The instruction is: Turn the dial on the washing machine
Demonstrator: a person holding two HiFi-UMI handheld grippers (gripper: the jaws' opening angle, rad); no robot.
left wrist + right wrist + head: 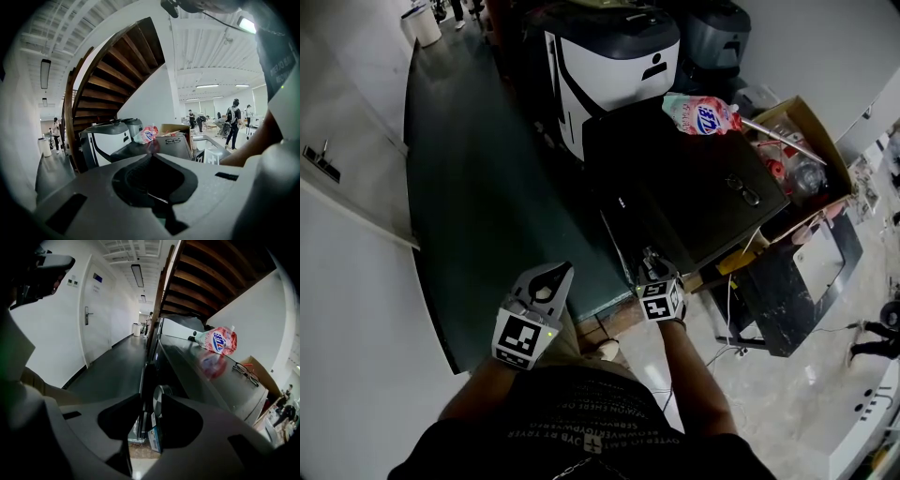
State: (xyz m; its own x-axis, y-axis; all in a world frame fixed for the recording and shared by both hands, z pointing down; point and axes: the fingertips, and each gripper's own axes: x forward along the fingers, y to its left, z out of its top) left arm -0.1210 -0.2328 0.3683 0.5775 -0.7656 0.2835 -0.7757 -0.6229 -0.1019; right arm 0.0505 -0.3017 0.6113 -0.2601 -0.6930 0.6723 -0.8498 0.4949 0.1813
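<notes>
The black washing machine (675, 178) stands ahead of me, its top seen from above. In the right gripper view its front runs away along the corridor, and the round silver-faced dial (157, 401) shows edge-on. My right gripper (150, 403) is at the machine's front corner (651, 258). Its jaws are closing, with the dial between them close to the right jaw and a gap still showing on the left side. My left gripper (553, 275) hangs near my body, away from the machine. Its tips meet (151, 157) with nothing in them.
A pink detergent pouch (701, 114) and a pair of glasses (743, 190) lie on the machine's top. A cardboard box (802, 141) of clutter stands to the right, and a white-and-black unit (609, 66) behind. The dark corridor floor (478, 187) runs along the left, by a white wall.
</notes>
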